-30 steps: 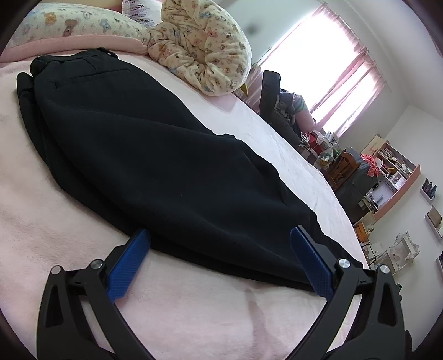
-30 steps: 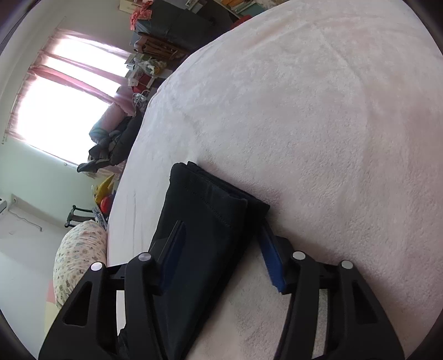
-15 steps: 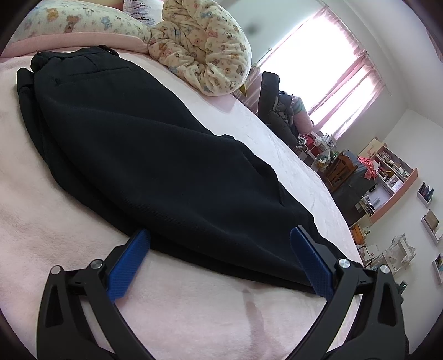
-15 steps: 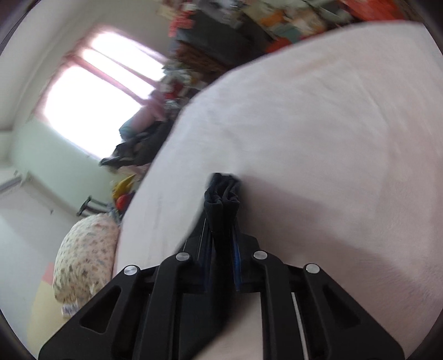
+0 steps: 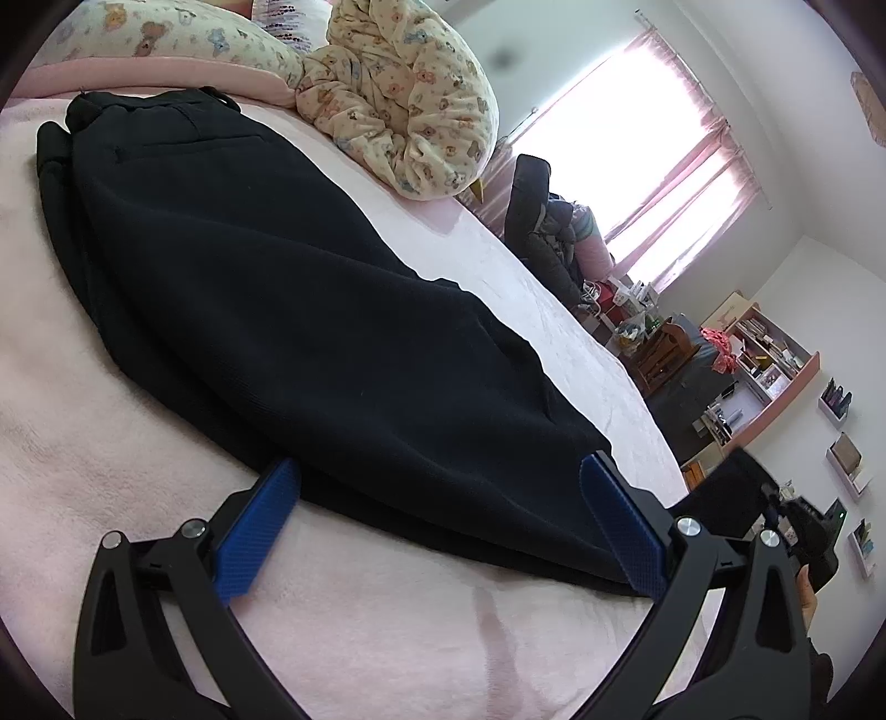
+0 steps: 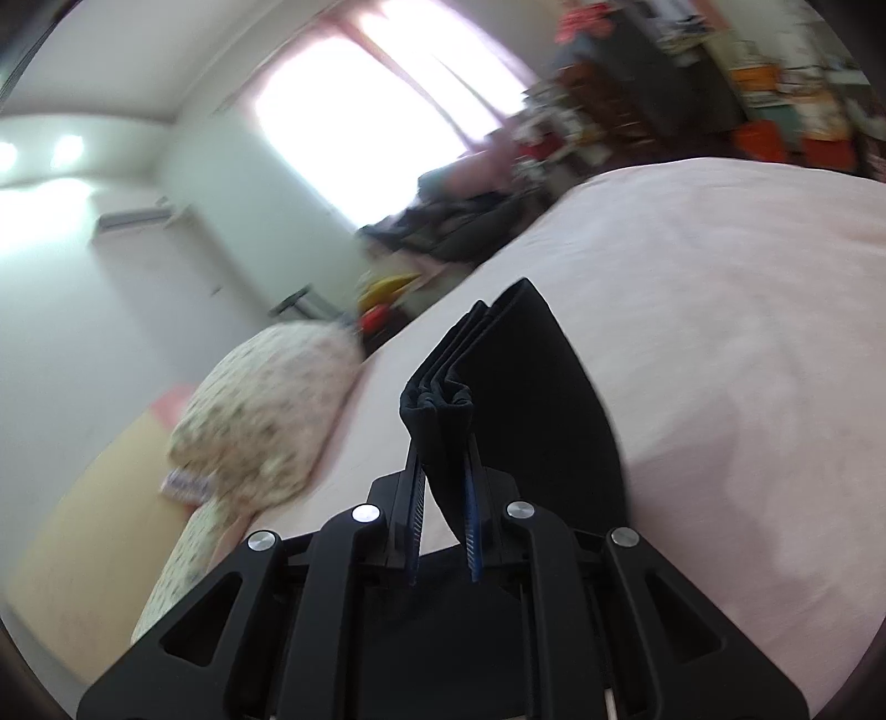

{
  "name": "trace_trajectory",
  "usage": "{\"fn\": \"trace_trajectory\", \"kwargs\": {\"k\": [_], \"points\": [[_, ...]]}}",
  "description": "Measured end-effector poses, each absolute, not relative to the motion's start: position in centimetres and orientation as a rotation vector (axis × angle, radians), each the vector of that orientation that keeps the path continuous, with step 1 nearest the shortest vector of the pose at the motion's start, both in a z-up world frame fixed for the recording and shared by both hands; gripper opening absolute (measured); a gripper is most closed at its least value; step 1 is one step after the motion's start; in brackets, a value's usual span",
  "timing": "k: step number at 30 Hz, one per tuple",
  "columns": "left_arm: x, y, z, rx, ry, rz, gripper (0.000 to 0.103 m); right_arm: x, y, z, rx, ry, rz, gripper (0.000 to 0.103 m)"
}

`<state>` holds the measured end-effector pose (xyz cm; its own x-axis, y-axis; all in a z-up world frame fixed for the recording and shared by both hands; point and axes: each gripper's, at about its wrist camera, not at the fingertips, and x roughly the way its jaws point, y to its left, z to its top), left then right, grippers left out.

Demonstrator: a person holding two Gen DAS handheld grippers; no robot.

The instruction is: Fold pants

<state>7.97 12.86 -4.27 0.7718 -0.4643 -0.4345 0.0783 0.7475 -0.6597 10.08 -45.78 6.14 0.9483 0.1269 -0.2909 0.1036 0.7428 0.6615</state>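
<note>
Black pants (image 5: 288,310) lie flat on the pink bed (image 5: 387,626), legs stacked, waistband at the far left near the pillows. My left gripper (image 5: 437,515) is open and empty, its blue pads straddling the near edge of the pant leg, low over the blanket. My right gripper (image 6: 443,487) is shut on the hem end of the pants (image 6: 531,387) and holds it lifted above the bed; the bunched cuff sticks up between the pads. The right gripper also shows in the left wrist view (image 5: 797,526) at the far right.
A bear-print duvet (image 5: 404,105) and pillow (image 5: 149,33) lie at the head of the bed. A bright window with pink curtains (image 5: 653,160), a chair with clothes (image 5: 548,232) and cluttered shelves (image 5: 758,360) stand beyond the bed's far edge.
My right gripper closed on the pant hem and lifted it off the bed, tilting upward. The left gripper stayed in place, open, at the leg's edge.
</note>
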Motion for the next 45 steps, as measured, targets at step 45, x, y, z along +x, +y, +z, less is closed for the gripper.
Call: {"fn": "trace_trajectory", "kwargs": {"k": [45], "points": [[7.8,13.6,-4.5,-0.714,0.591,-0.345,0.101,16.1,-13.6,0.1,0.004,0.734,0.377,0.042]]}}
